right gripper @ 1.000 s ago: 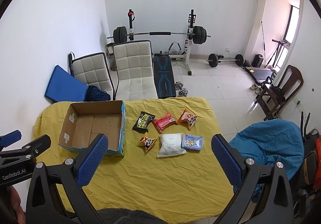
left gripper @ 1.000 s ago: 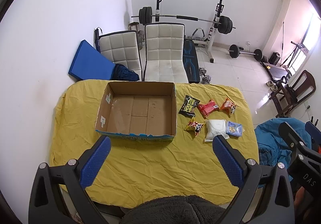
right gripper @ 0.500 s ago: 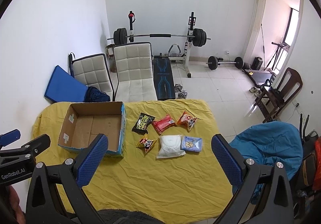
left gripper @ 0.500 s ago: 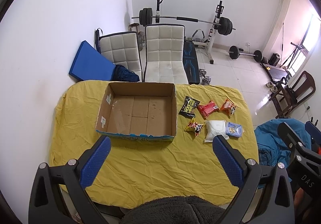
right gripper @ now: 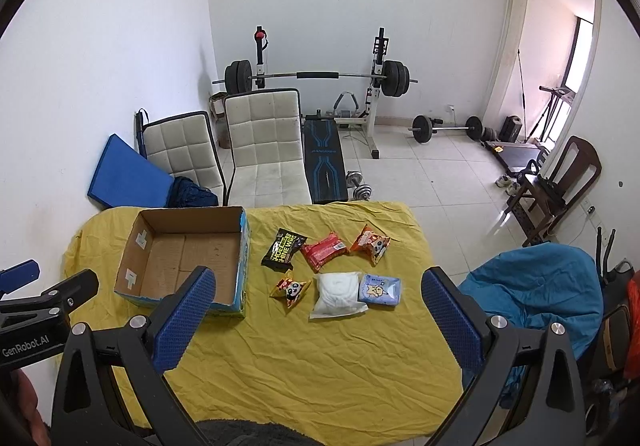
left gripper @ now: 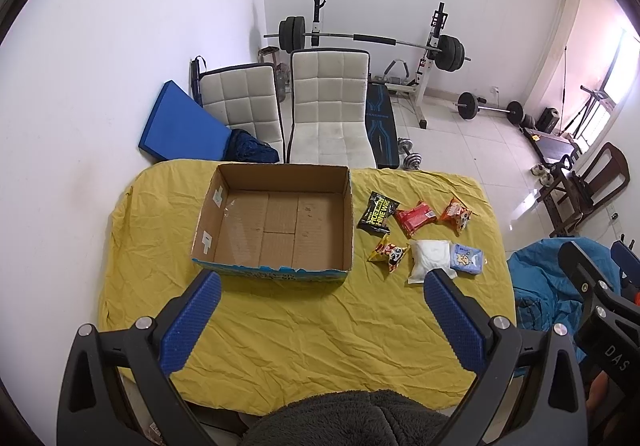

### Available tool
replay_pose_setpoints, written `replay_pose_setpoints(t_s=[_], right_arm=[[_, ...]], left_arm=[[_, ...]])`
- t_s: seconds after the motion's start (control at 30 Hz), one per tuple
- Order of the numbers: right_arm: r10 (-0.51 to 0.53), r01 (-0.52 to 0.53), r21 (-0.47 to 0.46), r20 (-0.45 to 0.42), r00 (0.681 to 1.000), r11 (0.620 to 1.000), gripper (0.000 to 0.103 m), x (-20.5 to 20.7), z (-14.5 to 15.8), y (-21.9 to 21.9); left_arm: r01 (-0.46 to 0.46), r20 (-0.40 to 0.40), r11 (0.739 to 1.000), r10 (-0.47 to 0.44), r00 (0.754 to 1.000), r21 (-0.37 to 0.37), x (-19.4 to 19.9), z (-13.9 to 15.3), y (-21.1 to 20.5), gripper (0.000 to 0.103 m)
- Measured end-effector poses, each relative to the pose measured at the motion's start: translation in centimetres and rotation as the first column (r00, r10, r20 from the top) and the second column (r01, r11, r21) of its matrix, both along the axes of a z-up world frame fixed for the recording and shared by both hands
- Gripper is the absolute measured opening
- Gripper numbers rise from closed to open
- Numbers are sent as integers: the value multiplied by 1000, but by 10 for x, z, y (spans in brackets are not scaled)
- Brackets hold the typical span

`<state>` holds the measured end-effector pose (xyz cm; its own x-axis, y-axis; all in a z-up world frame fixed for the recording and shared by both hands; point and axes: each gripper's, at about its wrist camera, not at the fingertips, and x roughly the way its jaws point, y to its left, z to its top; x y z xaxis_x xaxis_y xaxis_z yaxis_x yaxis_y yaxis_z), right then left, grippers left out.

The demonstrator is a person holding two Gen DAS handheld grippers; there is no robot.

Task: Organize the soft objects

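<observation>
An empty cardboard box (left gripper: 276,224) (right gripper: 184,258) stands on the yellow-covered table (left gripper: 304,326) (right gripper: 320,358). To its right lie several soft packets: a black one (left gripper: 377,212) (right gripper: 283,249), a red one (left gripper: 414,218) (right gripper: 323,251), an orange one (left gripper: 456,215) (right gripper: 370,244), a panda snack (left gripper: 390,252) (right gripper: 290,289), a white pouch (left gripper: 429,260) (right gripper: 338,293) and a blue tissue pack (left gripper: 466,260) (right gripper: 380,289). My left gripper (left gripper: 320,322) and right gripper (right gripper: 320,322) are both open and empty, held high above the table's near edge.
Two white chairs (left gripper: 328,114) stand behind the table, with a blue mat (left gripper: 180,128) and a weight bench (left gripper: 380,118). A blue beanbag (right gripper: 532,294) sits right of the table. A wooden chair (right gripper: 560,182) is further right.
Both views have shifted slightly; the grippers stay open and nothing on the table has moved.
</observation>
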<state>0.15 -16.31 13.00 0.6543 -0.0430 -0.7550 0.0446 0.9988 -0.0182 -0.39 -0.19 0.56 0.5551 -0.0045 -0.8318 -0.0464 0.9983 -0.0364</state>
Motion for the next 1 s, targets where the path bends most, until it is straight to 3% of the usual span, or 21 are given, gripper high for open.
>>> replay_pose_setpoints(t_s=[1.0], right_arm=[[-14, 14, 10, -1, 1000, 1000, 103, -2, -5, -12]], left_arm=[[1, -23, 1000, -1, 1000, -5, 3, -9, -2, 103]])
